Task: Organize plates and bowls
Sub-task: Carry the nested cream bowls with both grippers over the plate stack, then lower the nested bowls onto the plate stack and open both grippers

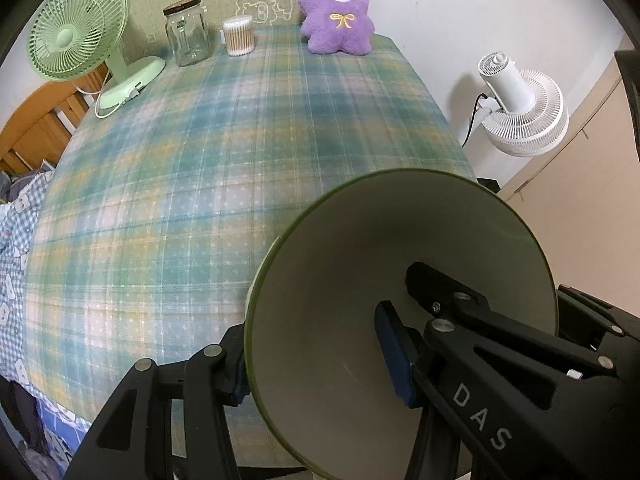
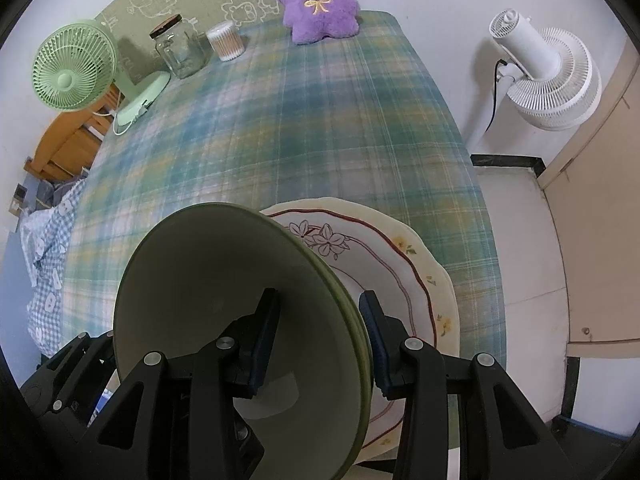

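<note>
The counter (image 2: 280, 128), draped in a green-and-blue plaid cloth, fills most of both views. At its near right edge lies a cream plate with a scalloped, flower-painted rim (image 2: 424, 256), and a smaller plate with a red line and drawn blossoms (image 2: 352, 240) is stacked on it. In front of them a green-rimmed bowl (image 2: 192, 280) is tipped on edge, its pale inside facing the right wrist camera. The right tongs (image 2: 320, 344) are closed across its rim, one pad inside the bowl and the other outside, next to the plates. The left tongs (image 1: 320, 364) pinch a green-rimmed bowl (image 1: 340, 248) the same way, one blue pad inside, the other outside at the left; whether this is the same bowl cannot be told. At the far edge stand a green fan (image 1: 76, 32), a purple plush toy (image 1: 338, 12), a corked glass jar (image 1: 187, 32) that looks empty, and a clear tub packed with cotton swabs (image 1: 239, 36).
</note>
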The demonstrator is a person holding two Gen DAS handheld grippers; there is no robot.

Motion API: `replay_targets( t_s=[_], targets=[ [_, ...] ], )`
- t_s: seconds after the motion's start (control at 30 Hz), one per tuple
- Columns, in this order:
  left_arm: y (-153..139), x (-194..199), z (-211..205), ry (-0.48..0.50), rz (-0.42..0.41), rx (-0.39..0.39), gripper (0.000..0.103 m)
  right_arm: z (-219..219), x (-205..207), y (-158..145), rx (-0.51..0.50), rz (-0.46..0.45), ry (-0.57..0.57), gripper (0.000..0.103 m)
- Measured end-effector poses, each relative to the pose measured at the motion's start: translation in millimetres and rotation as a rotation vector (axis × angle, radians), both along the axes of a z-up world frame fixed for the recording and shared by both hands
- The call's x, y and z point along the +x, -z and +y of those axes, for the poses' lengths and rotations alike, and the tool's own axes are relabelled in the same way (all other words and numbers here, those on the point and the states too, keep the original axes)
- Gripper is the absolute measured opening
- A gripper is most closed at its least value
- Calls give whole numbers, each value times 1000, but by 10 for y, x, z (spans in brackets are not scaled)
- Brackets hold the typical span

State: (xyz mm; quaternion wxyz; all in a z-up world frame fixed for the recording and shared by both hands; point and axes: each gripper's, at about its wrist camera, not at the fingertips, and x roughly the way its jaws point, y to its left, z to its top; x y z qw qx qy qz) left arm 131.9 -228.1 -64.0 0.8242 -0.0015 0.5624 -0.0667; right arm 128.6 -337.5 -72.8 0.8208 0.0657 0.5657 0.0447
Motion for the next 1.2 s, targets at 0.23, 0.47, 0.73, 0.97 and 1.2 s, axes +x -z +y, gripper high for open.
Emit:
replay_targets(
  t_s=[0.23, 0.47, 0.73, 0.97, 1.2],
  targets=[
    [16, -12, -110, 13, 8, -1, 54, -124, -23, 10, -1, 11, 14, 45],
    [37, 47, -130, 10, -10, -5, 54, -173, 31, 42, 15, 0, 43, 47],
    [30, 71, -91, 18, -27, 26, 78, -96, 11, -33, -39, -61, -6, 67],
    [-37, 79, -69, 16, -35, 32, 82, -124, 10, -112, -49, -74, -5, 76],
    [-275, 10, -5, 7, -114, 63, 84, -128, -49, -322, -56, -129, -12, 79]
  ],
)
